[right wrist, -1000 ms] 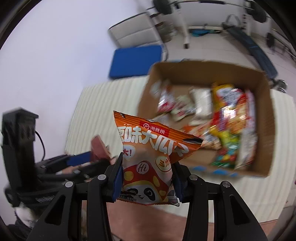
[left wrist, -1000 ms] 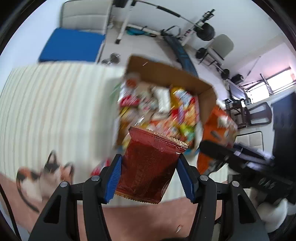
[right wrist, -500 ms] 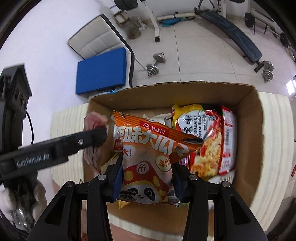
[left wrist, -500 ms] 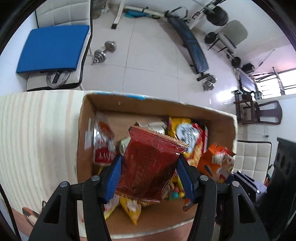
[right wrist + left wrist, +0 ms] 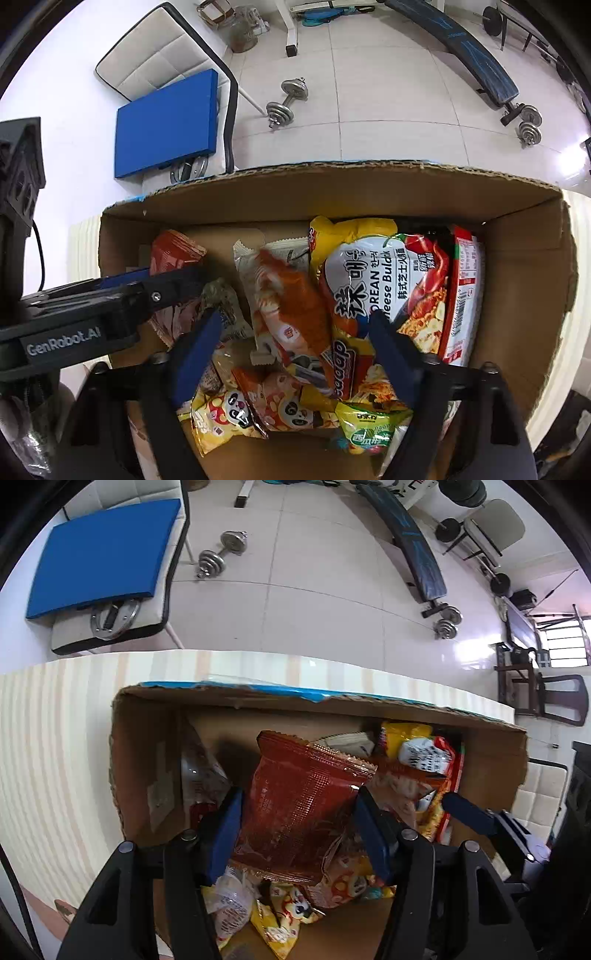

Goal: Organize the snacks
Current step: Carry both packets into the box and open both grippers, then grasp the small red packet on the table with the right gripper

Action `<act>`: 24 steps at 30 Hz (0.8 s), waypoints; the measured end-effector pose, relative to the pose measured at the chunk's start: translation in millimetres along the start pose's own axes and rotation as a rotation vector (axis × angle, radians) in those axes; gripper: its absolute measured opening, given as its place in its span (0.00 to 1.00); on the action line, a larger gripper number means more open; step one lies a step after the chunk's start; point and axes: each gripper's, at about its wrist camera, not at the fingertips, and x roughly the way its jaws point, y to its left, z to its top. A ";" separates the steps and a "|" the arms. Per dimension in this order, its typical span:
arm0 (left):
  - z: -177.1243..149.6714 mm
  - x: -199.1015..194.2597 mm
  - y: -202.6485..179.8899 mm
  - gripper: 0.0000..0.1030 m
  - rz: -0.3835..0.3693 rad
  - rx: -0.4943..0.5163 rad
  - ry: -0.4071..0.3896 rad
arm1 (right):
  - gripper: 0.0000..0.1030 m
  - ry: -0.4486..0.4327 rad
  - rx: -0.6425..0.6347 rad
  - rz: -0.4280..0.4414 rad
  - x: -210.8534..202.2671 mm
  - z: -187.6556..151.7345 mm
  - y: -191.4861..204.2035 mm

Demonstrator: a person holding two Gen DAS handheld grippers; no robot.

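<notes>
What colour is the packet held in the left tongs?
Dark red, glossy, with a gold-toned crimped top edge: the packet in the left tongs shows best in the left wrist view.

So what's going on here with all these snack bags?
A person is sorting snacks into a cardboard box using two handheld tools. The left tool is clamped on a dark red packet held over the box. The right tool is open, with an orange packet lying among the other snacks below it.

both wrist views look steeply down, close, into the same cardboard box [image 5: 140, 760].
</notes>
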 end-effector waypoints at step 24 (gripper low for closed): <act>-124.1 -97.9 11.8 0.85 0.048 0.020 -0.321 | 0.89 -0.184 -0.094 -0.012 -88.4 -107.5 39.5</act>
